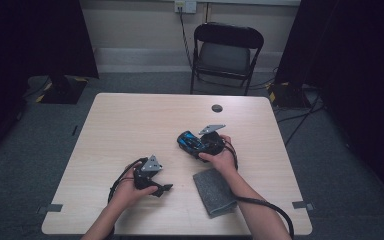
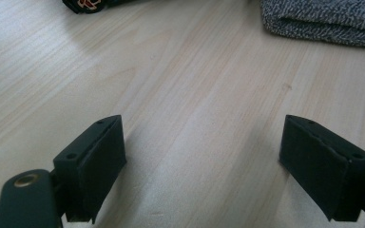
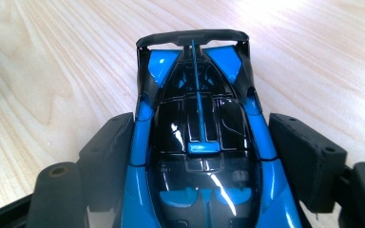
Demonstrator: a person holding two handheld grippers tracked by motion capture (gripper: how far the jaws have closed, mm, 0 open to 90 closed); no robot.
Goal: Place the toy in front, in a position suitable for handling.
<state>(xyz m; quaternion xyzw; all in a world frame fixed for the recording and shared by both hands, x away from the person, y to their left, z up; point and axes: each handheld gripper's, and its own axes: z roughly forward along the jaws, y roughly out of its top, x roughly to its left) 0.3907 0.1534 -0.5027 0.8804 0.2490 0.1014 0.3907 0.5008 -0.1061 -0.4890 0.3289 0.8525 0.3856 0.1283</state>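
While my right gripper (image 3: 197,152) clamps the glossy blue-and-black toy car (image 3: 197,137) mid-frame to steady it, my left gripper (image 2: 202,166) waits released.

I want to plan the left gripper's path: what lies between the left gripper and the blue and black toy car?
Nothing: in the high view, bare table separates the left gripper from the toy car.

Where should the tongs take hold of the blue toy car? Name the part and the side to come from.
Grip the blue toy car across its flanks at mid-body, coming in lengthwise from the end opposite the rear wing. The body is long and narrow, its sides roughly parallel there, while the wing is thin and probably fragile. The right tongs already straddle that waist, one pad on each side.
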